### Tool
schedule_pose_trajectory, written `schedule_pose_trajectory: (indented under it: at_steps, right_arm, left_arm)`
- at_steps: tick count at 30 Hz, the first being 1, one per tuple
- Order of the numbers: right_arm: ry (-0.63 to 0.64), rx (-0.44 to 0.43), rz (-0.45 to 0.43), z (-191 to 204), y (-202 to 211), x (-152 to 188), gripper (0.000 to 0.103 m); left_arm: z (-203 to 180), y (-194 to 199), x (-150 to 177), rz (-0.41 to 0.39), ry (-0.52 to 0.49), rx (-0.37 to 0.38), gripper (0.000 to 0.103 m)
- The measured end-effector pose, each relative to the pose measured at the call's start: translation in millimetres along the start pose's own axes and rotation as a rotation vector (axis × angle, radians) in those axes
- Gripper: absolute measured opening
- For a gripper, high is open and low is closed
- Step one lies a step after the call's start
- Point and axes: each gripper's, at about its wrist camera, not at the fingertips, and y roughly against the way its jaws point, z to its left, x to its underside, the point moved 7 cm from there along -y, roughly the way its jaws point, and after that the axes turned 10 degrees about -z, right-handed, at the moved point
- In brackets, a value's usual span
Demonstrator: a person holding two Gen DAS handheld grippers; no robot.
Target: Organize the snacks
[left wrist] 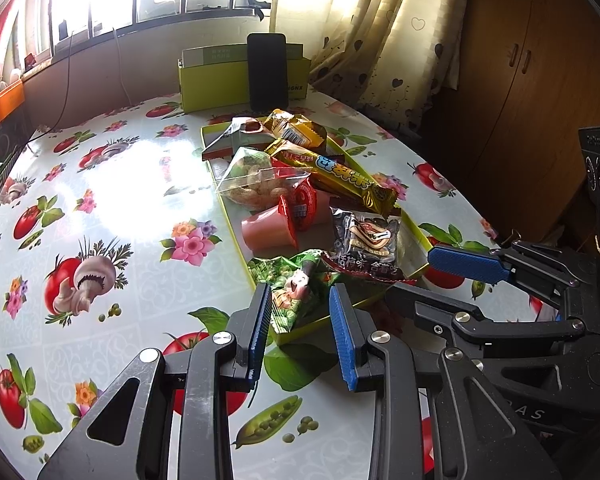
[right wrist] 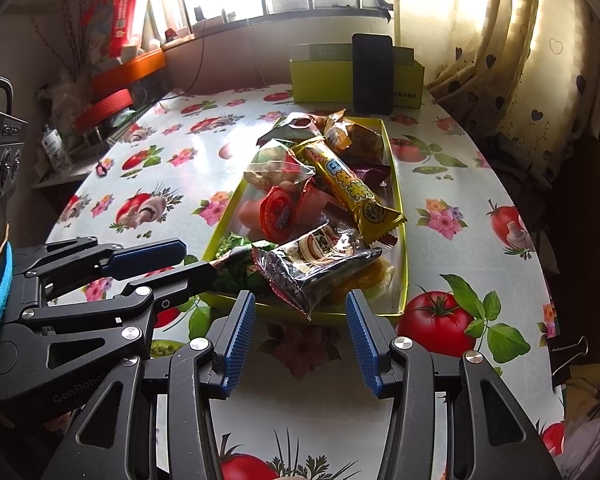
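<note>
A shallow yellow-green tray (left wrist: 225,216) (right wrist: 402,216) on the table holds a pile of snacks: a long gold bar (left wrist: 340,178) (right wrist: 352,192), a clear peanut pack (left wrist: 256,184) (right wrist: 272,172), red-lidded jelly cups (left wrist: 300,204) (right wrist: 278,212), a black cake packet (left wrist: 370,240) (right wrist: 320,264) and a green pea bag (left wrist: 292,288) (right wrist: 236,244). My left gripper (left wrist: 300,312) is open, its fingers either side of the green bag at the tray's near corner. My right gripper (right wrist: 300,320) is open just short of the tray's near rim, in front of the black packet.
A green box (left wrist: 220,80) (right wrist: 320,80) with a black phone (left wrist: 267,72) (right wrist: 372,74) leaning on it stands behind the tray. The table has a fruit-print cloth (left wrist: 100,208) (right wrist: 480,240). A cluttered shelf (right wrist: 100,92) lies left, curtains (left wrist: 384,40) and a wardrobe (left wrist: 520,100) right.
</note>
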Motion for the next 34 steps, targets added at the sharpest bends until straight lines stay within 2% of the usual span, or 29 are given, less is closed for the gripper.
schedule_pose_trajectory:
  at_steps: [34]
  right_arm:
    - [0.000, -0.001, 0.001, -0.5, -0.5, -0.1, 0.046]
  left_arm:
    - [1.8, 2.3, 0.8, -0.007, 0.008, 0.003, 0.031]
